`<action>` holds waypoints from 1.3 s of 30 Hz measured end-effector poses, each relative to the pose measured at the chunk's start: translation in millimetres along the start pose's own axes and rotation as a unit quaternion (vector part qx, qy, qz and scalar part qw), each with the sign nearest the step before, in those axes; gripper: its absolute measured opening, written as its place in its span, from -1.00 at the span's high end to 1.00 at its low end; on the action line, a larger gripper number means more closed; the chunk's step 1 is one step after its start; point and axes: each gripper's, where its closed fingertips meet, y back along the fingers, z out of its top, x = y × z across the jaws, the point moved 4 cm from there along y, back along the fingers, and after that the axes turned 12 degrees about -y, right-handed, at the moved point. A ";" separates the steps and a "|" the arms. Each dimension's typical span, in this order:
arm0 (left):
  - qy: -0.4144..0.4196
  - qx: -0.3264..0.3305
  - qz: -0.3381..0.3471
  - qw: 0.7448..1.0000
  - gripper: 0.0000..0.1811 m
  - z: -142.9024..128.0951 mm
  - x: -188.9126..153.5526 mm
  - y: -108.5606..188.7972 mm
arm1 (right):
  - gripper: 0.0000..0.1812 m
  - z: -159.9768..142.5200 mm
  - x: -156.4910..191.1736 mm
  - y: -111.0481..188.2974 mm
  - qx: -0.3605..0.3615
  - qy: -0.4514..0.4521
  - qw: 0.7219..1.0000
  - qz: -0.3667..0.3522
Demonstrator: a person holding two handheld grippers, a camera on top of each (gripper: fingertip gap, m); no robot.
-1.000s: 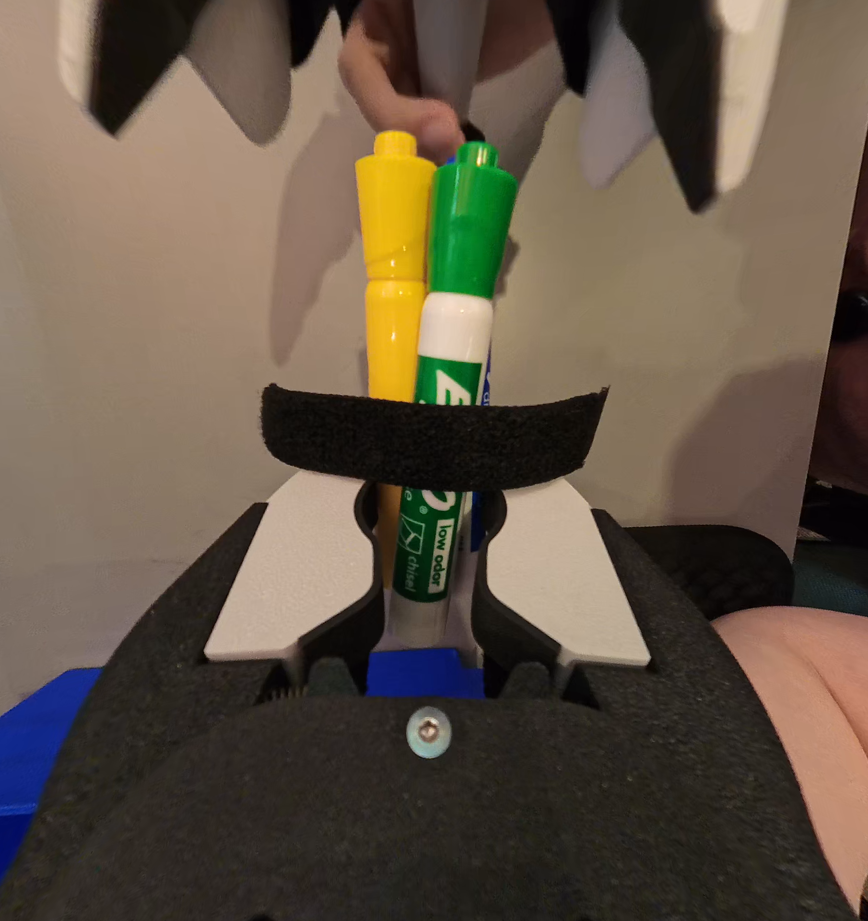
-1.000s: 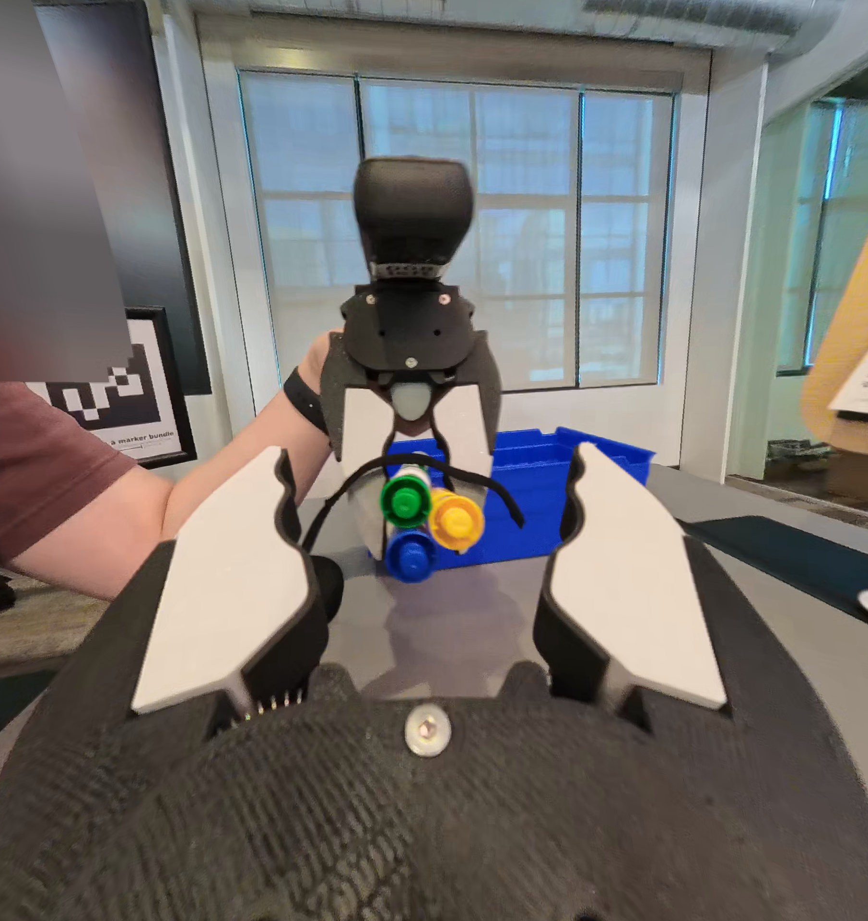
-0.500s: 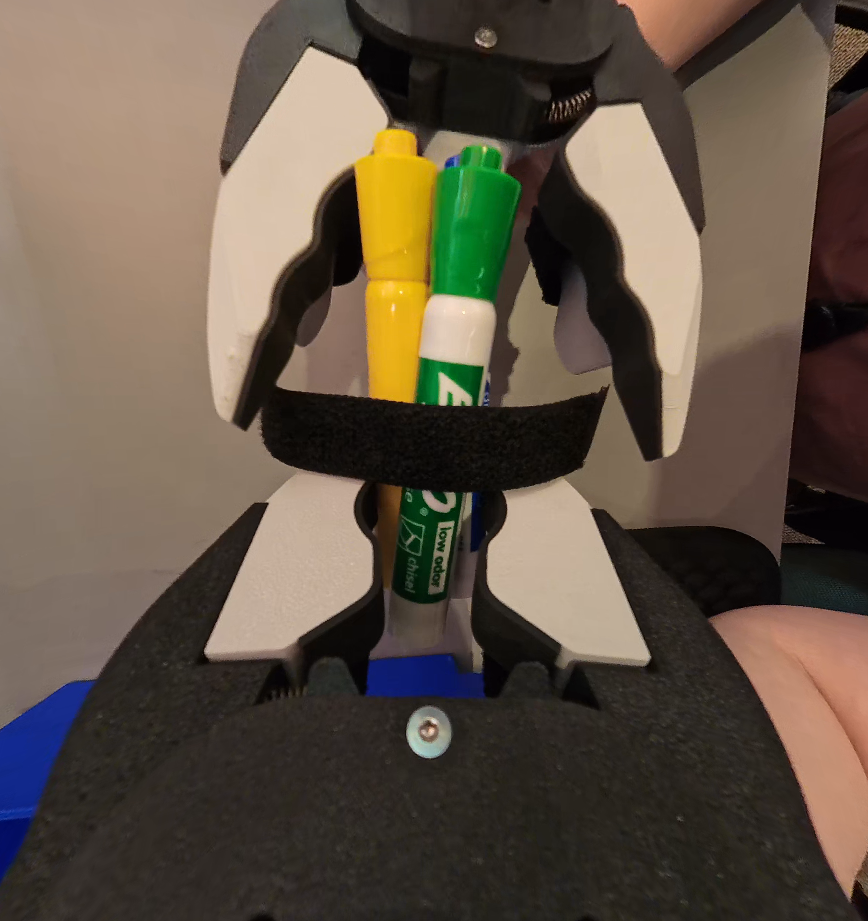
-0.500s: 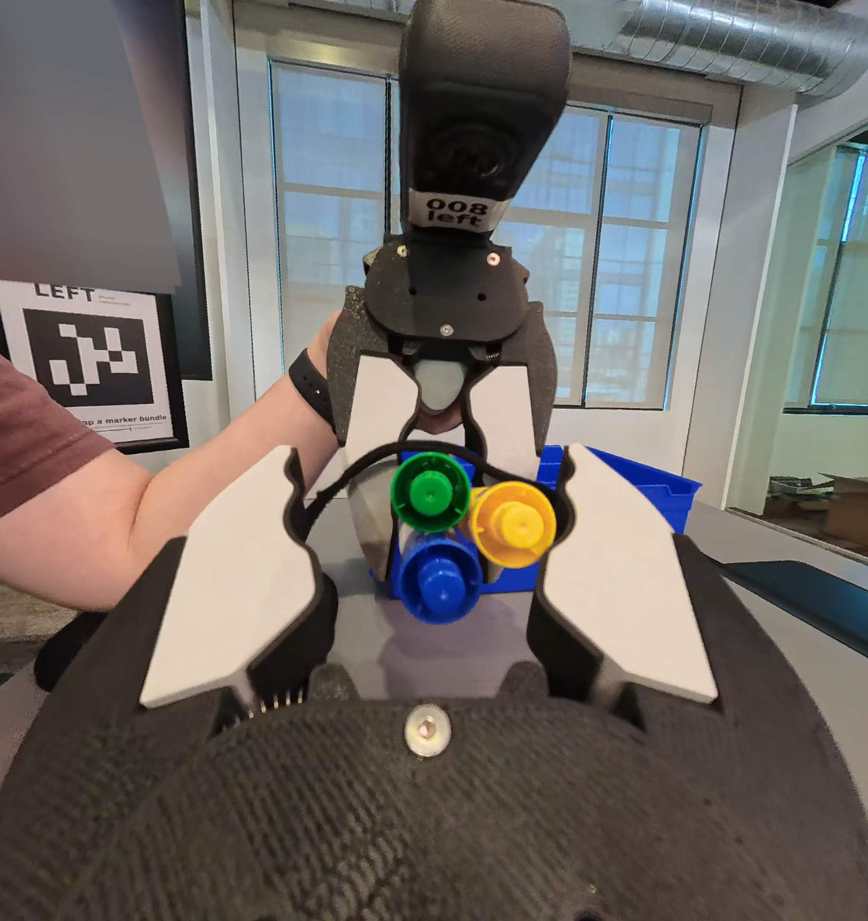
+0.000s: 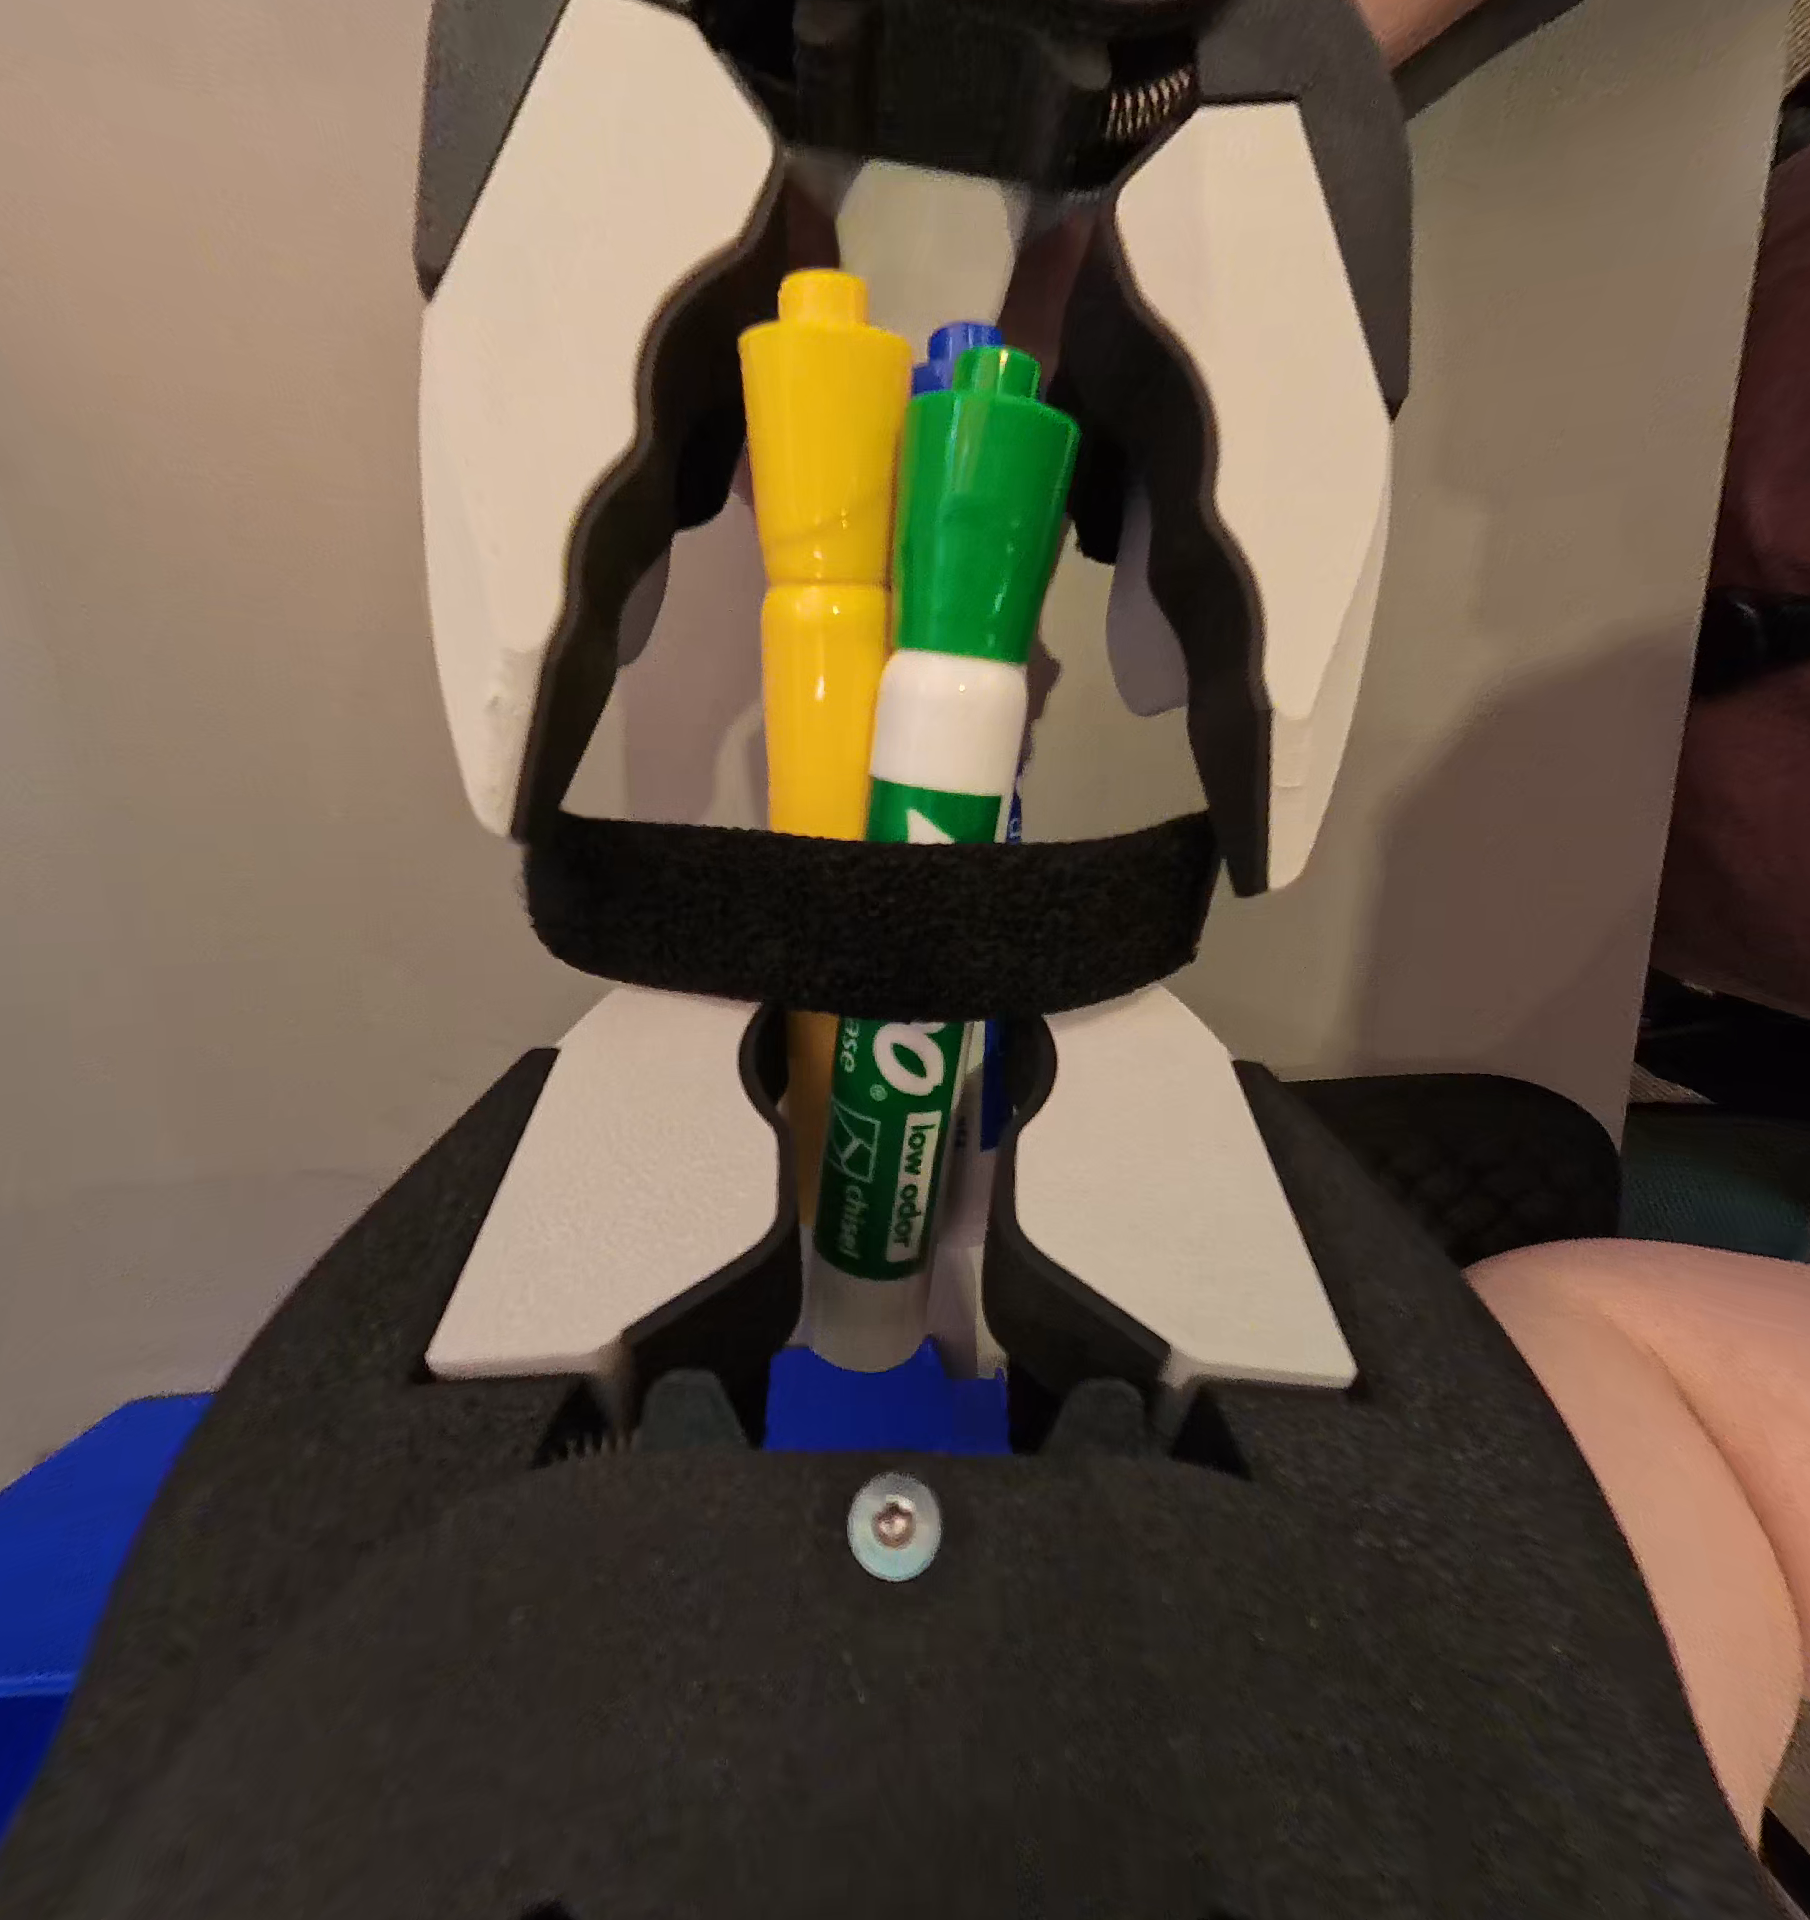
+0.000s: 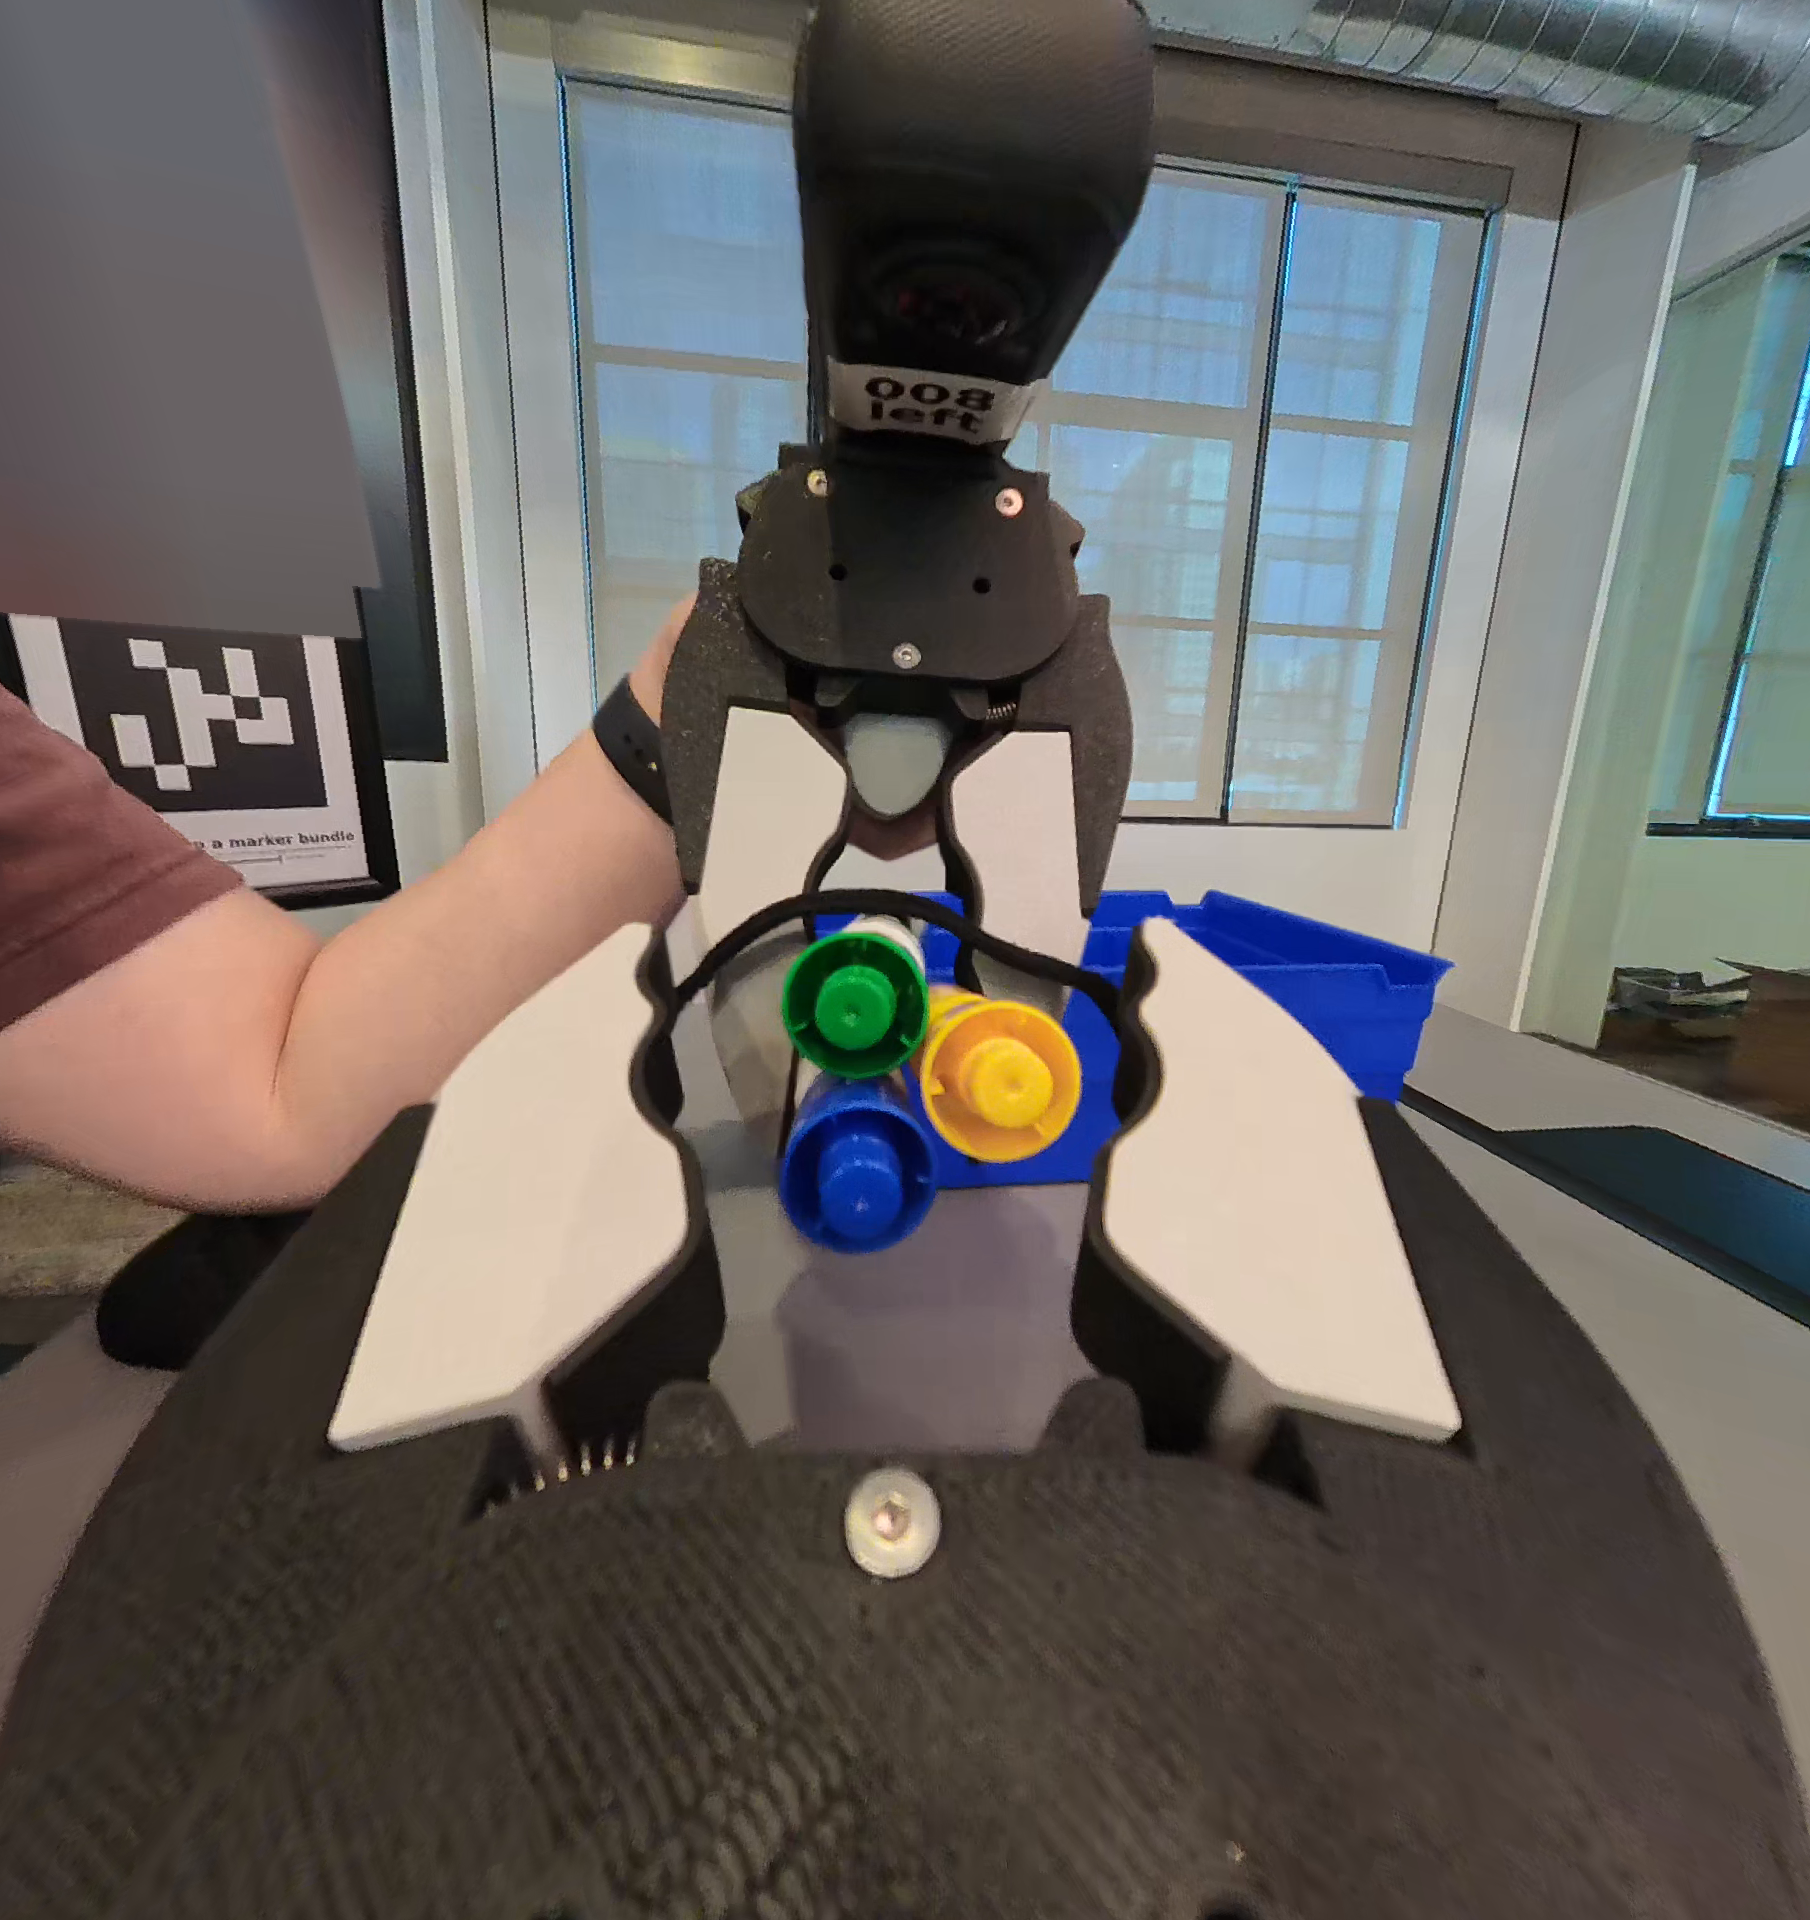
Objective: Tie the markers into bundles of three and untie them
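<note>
My left gripper (image 5: 896, 1049) is shut on the lower ends of three markers: yellow (image 5: 823, 582), green (image 5: 979, 540) and blue (image 5: 968, 338), the blue mostly hidden behind the others. A loose black strap (image 5: 870, 925) loops around them just above my fingertips. My right gripper (image 5: 885, 842) is open and comes from the cap end, its fingers on either side of the markers with the tips at the strap's ends. In the right wrist view the green cap (image 6: 854, 1003), yellow cap (image 6: 1000, 1075) and blue cap (image 6: 859, 1169) sit between the open fingers (image 6: 527, 1174), with the left gripper (image 6: 901, 935) behind.
A blue bin (image 6: 1296, 987) stands on the grey table (image 6: 1607, 1299) behind the markers; its edge shows in the left wrist view (image 5: 28, 1558). A person's forearm (image 6: 361, 1018) reaches in from the left. A framed black-and-white tag sign (image 6: 184, 717) and windows are behind. My hands' fingertips stand some 5 cm from each other.
My right gripper has moved in over the marker caps, still open, until its fingertips reach the strap. My left gripper holds the markers as before.
</note>
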 end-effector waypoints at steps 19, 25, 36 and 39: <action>0.007 0.014 -0.002 1.000 0.58 -0.6 -4.4 1.1 | -0.02 -12.4 0.4 2.0 -0.019 0.041 0.999 -0.003; 0.004 0.014 -0.008 1.000 0.58 0.1 -6.2 -0.1 | -0.02 -8.6 2.2 2.6 -0.029 0.070 0.997 -0.016; 0.000 0.024 -0.012 1.000 0.58 1.3 -7.3 -3.7 | 0.20 -17.0 6.1 -0.4 0.002 0.052 0.998 0.022; 0.002 0.021 -0.011 1.000 0.58 1.2 -7.1 -2.7 | 0.29 -18.0 4.4 0.8 0.009 0.049 0.999 0.020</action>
